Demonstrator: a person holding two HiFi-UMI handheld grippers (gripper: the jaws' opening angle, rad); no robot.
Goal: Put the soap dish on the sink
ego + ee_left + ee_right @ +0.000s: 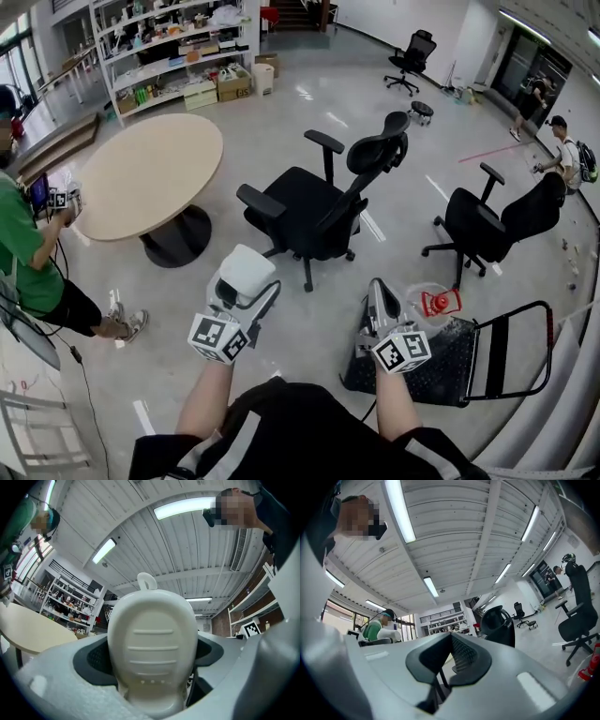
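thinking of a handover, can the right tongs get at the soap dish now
Probably yes: the soap dish sticks up from the left tongs, with only open air between it and the right tongs, which are shut and empty.

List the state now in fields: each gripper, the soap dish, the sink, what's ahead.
left gripper: fingers shut on the soap dish, held in the air
right gripper: fingers together, nothing between them
soap dish: white, carried, not set down
sink: not in any view
ahead: black office chair and round table on an open floor
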